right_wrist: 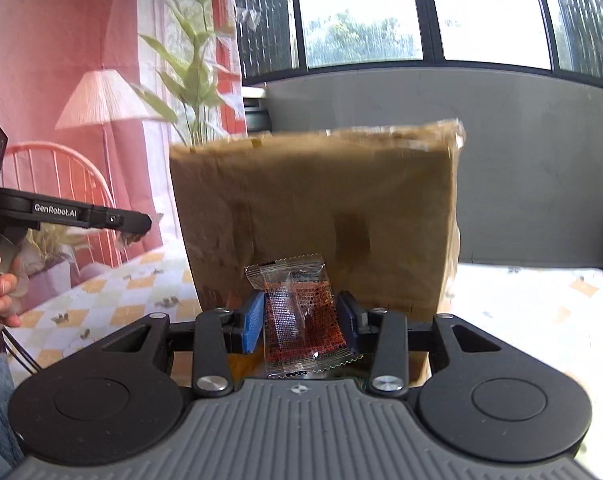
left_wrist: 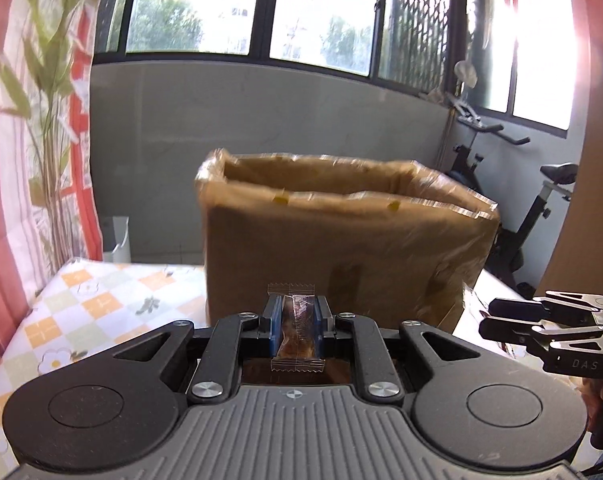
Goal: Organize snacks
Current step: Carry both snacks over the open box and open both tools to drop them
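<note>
**A:** What do we see in the two wrist views?

**B:** In the left wrist view, the left claw (left_wrist: pixel 297 322) at lower centre is clenched on a small brown snack packet (left_wrist: pixel 297 332), held edge-on between the blue pads (left_wrist: pixel 275 322). In the right wrist view, the right claw (right_wrist: pixel 301 320) grips a red snack packet (right_wrist: pixel 303 314) in clear wrap, flat side facing us, its crimped top edge standing above the pads. The cardboard box (left_wrist: pixel 341 248) fills the middle of both frames, open at the top, standing on the checked tabletop (left_wrist: pixel 101 300).

**A:** Where do the claws sit relative to the box?

**B:** Both face its near wall, below the rim as framed. In the left view we can look into the opening; in the right view only the outer wall shows. The right claw also appears at the right edge of the left view, beside the box.

**A:** What does the step call for?

**B:** We judge the step to be dropping the packets into the box. To do it well, we should carry each packet above the taped rim (left_wrist: pixel 341 196) before moving forward, so the wrapper does not catch on it. We should release only once the packet is over the opening, one claw at a time, keeping the two tools apart. The box looks light; a knock against its wall could shift it.
</note>
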